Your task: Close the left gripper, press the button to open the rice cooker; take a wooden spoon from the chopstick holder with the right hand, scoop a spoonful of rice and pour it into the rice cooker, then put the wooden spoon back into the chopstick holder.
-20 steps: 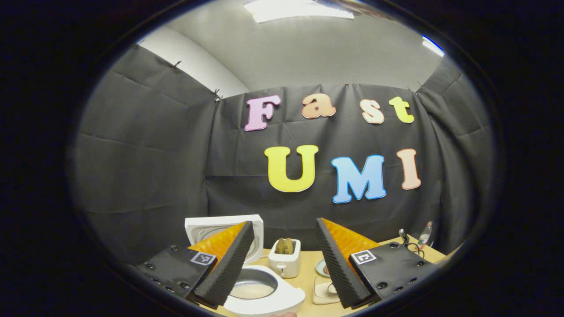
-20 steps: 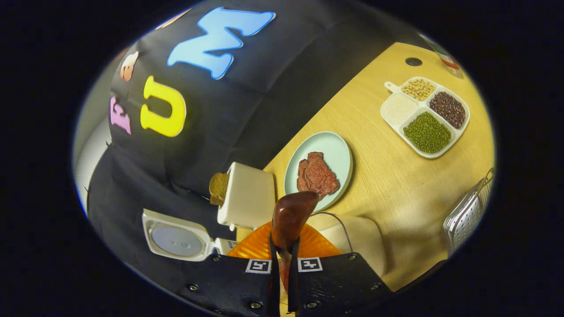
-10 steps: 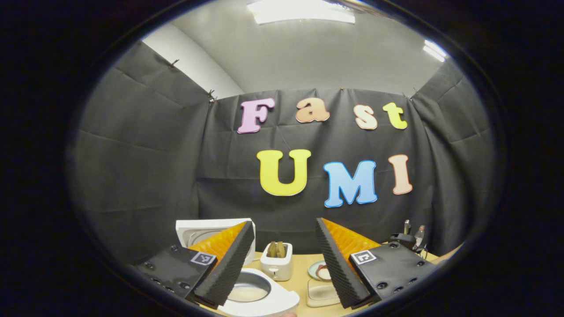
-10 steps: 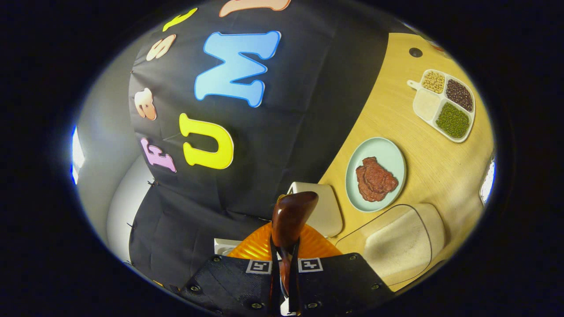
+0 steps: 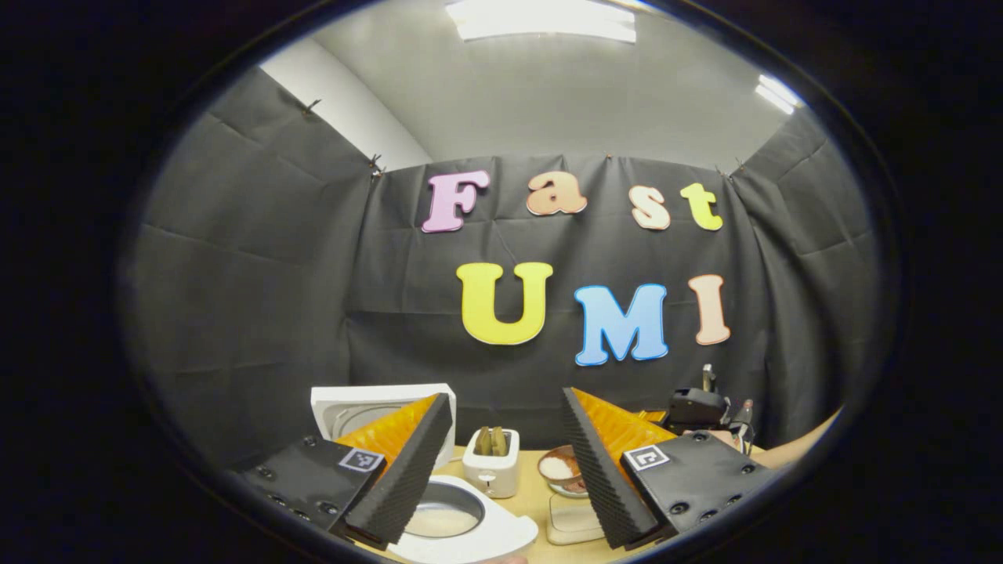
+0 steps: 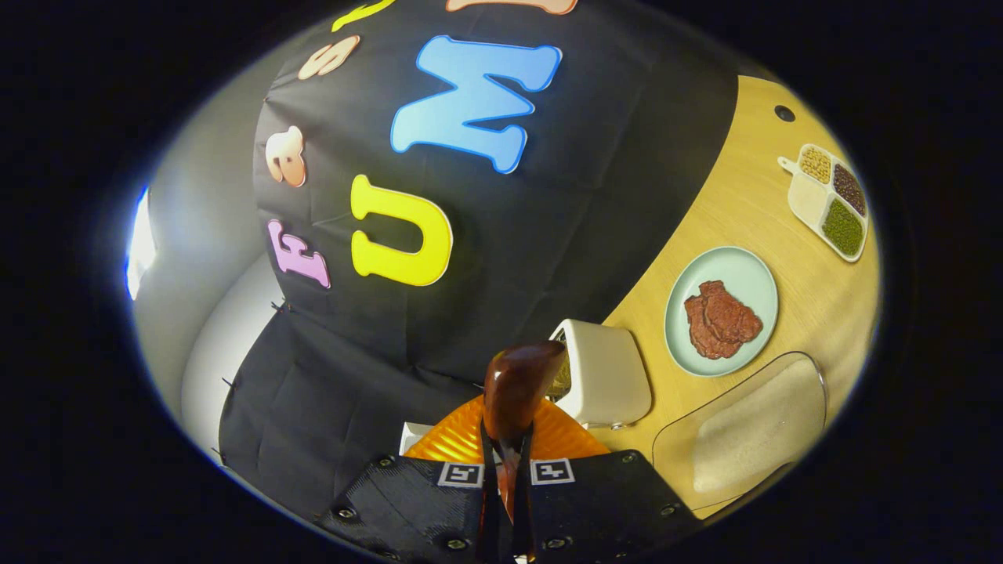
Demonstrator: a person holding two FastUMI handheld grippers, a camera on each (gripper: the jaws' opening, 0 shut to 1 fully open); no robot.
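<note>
The white rice cooker (image 5: 470, 536) stands open, its lid (image 5: 368, 403) raised behind the pot, which holds pale rice. My left gripper (image 5: 506, 398) hangs open above it, holding nothing. A wooden spoon (image 5: 558, 468) with white rice in its bowl hovers right of the toaster, short of the pot. The other gripper (image 5: 696, 407) and a hand hold it from the right. In the right gripper view my right gripper (image 6: 505, 439) is shut on the spoon's dark brown handle (image 6: 517, 384). A white corner of the cooker (image 6: 411, 435) peeks out beside its fingers.
A cream toaster (image 5: 490, 468) (image 6: 605, 384) with bread stands between cooker and plate. A clear box of rice (image 6: 752, 431) (image 5: 572, 521) lies near the table's front. Behind it are a mint plate (image 6: 752, 274) with meat and a divided tray (image 6: 831, 200) of beans.
My right gripper has swung left with the spoon, away from the rice box. The rice-filled spoon bowl has come into the left gripper view beside the toaster. My left gripper has barely moved.
</note>
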